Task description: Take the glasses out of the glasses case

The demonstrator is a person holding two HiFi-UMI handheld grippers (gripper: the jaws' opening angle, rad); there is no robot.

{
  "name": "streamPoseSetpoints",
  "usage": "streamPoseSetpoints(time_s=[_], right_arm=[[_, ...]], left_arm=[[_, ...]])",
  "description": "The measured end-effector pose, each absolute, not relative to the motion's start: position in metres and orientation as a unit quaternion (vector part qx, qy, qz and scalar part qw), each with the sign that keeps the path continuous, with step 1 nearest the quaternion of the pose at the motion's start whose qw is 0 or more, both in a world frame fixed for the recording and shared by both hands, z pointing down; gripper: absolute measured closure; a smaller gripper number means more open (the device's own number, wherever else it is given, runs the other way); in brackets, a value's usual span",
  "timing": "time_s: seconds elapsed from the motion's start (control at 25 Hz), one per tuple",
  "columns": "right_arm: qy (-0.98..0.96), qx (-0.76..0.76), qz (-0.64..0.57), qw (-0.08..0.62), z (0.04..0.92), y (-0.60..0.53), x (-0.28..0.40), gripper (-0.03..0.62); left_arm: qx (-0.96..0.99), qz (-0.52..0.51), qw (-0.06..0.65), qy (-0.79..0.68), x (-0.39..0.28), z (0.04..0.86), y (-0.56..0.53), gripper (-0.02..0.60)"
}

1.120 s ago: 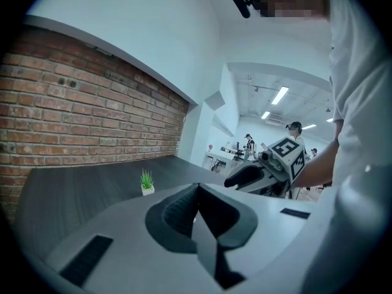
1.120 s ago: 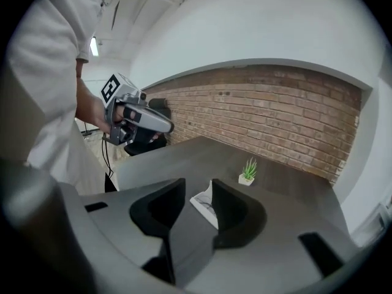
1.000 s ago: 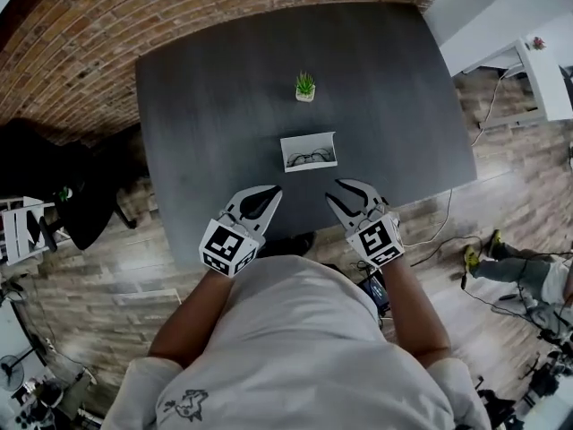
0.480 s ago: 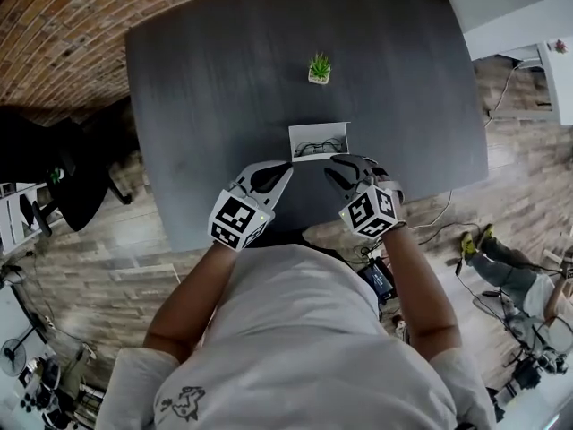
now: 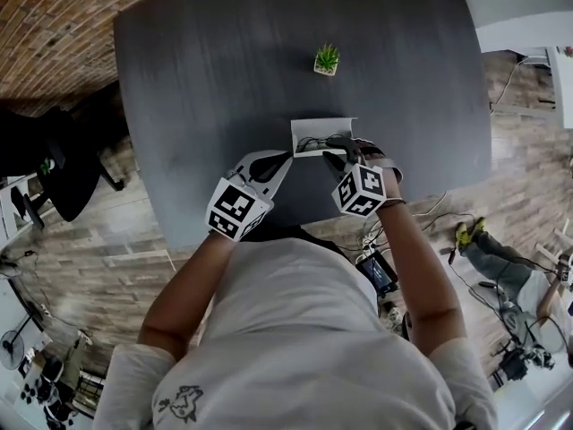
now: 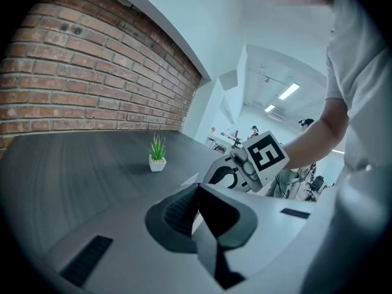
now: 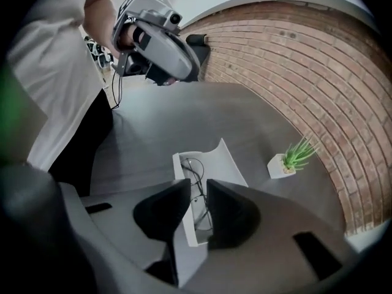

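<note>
Glasses (image 5: 312, 141) lie inside the open white glasses case (image 5: 322, 124), which sits on the dark grey desk (image 5: 215, 79) in the head view, nearer the person than a small potted plant (image 5: 327, 59). The right gripper (image 5: 340, 147) points steeply down over the right half of the case. The left gripper (image 5: 286, 158) hangs just to the left of the case's near corner, and whether it touches the case cannot be told here.

From the left gripper view, that gripper (image 6: 196, 187) has its jaws pressed together at the tips with nothing between them. Past them are the plant, a white corner of the case and the marker cube of the right gripper.

In the right gripper view, the right gripper (image 7: 197, 185) has just been closing its jaws, and a narrow gap is left between them. They hang right over the case, and in the gap show the case's near wall and part of the thin dark frame of the glasses. The pads do not visibly press on the frame. The lid stands up behind the glasses, and the plant is off to the right in front of a brick wall (image 7: 306, 72).
</note>
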State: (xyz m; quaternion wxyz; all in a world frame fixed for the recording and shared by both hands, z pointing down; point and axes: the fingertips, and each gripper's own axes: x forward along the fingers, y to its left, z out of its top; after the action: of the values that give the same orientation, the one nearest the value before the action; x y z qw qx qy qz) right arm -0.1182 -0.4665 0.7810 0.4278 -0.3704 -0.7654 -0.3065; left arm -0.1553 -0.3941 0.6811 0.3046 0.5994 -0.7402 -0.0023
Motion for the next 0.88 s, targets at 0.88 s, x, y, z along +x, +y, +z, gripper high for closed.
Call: streamPoseSetpoints(time_s=[0.88], right_arm=[[-0.654,-0.426,-0.402,0.48,0.833,-0.467,-0.126,0.571]], left_arm=[[0.585,-0.026,0.325,-0.742,-0.178,0.706,-0.375,0.571]])
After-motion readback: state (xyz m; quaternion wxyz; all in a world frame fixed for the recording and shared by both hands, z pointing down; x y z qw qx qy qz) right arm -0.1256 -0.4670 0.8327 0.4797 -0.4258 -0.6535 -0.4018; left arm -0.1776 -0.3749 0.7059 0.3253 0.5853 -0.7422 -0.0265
